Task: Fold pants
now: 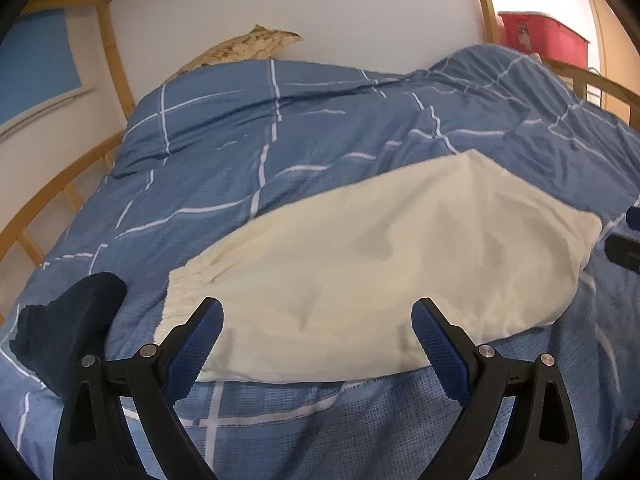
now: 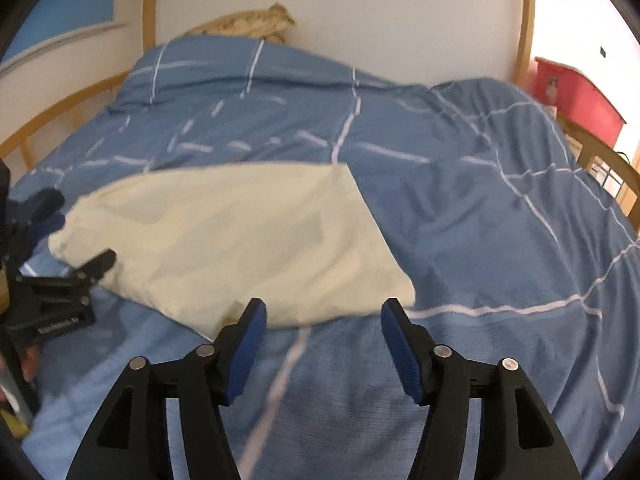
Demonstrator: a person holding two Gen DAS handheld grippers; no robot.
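Two grippers, both w/ jaws spread wide, nothing held. Cream pants (image 1: 384, 256) lie folded flat on the blue checked duvet (image 1: 280, 140), waistband end toward the left side of the left wrist view. Left gripper (image 1: 318, 332) hovers at the near edge of the pants; its blue pads (image 1: 200, 344) straddle that edge, fabric showing between them, contact unclear. Right gripper (image 2: 322, 334) sits just short of the pants' (image 2: 240, 240) near edge, which runs across btwn the finger tips; apart from cloth as far as can be told. Dark garment (image 1: 68, 332) lies on the duvet left of the pants. Wooden bed frame (image 1: 48, 196) around, red bin (image 1: 540, 36) beyond at right.
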